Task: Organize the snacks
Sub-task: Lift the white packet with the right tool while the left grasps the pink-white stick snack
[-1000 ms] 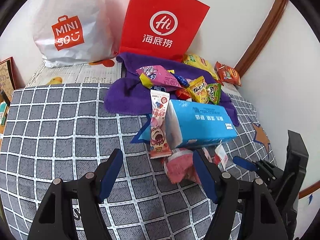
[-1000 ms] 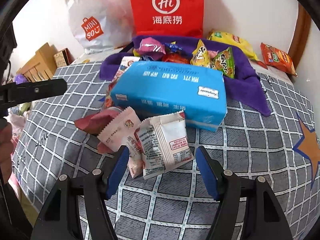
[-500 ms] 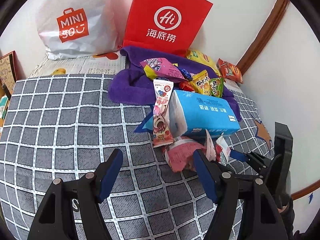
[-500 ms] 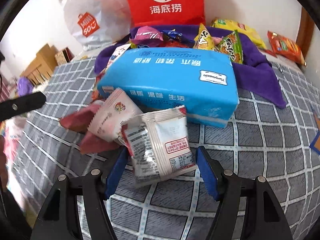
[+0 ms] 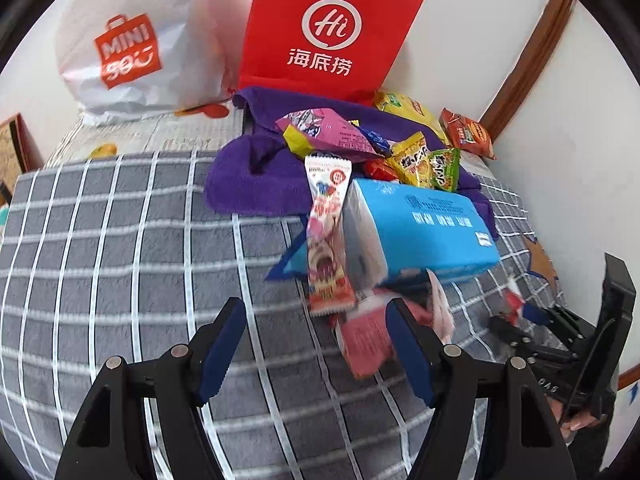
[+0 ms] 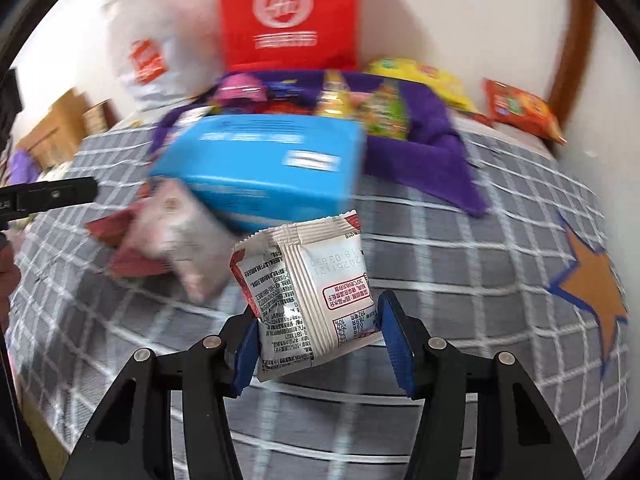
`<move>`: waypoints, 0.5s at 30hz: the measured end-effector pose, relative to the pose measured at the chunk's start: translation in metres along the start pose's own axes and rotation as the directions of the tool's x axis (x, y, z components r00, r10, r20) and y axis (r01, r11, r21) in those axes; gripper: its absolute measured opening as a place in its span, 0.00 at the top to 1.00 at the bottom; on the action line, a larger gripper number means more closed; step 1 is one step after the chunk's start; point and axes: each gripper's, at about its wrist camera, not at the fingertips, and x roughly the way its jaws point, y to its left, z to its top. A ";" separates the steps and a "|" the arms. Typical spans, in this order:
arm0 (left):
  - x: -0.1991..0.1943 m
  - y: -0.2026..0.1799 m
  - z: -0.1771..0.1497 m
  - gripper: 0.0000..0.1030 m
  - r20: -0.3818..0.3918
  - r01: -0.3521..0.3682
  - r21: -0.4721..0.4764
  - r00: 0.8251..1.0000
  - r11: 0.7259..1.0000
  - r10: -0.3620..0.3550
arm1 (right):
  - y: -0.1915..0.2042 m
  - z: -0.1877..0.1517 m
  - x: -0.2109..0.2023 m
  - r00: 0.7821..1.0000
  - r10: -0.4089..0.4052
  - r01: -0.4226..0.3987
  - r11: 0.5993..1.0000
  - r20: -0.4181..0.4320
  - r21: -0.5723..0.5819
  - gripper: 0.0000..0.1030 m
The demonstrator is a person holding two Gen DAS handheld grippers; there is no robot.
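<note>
Right claw (image 6: 316, 334) closing around a white snack packet (image 6: 308, 292) above a grey checked bed (image 6: 460, 248).
The packet stands between its jaws, long axis running away from the claw, lifted in front of the blue tissue pack (image 6: 260, 168). Left claw (image 5: 310, 350) hangs open and empty, angled down beside the pink packet (image 5: 366, 340).

a bed under a grey checked blanket (image 5: 120, 240) carries everything. on it: a purple towel (image 5: 248, 184) at twelve o'clock, a blue box (image 5: 420, 232) at centre, pink packets (image 5: 364, 336) at six, an orange star patch (image 6: 592, 284) at three.
</note>
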 end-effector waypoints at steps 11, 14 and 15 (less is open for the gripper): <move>0.044 0.003 0.017 0.33 0.024 -0.057 0.019 0.998 0.998 0.056 | -0.014 -0.004 0.026 0.997 -0.067 0.065 0.997 0.046 0.034 0.46; 0.045 0.007 0.014 0.40 0.090 -0.060 -0.014 0.994 0.998 0.061 | -0.015 -0.003 0.027 0.997 -0.064 0.063 0.997 0.047 0.039 0.46; 0.046 0.008 0.014 0.43 0.101 -0.044 -0.021 0.994 0.999 0.046 | -0.017 -0.003 0.027 0.997 -0.057 0.054 0.997 0.046 0.048 0.46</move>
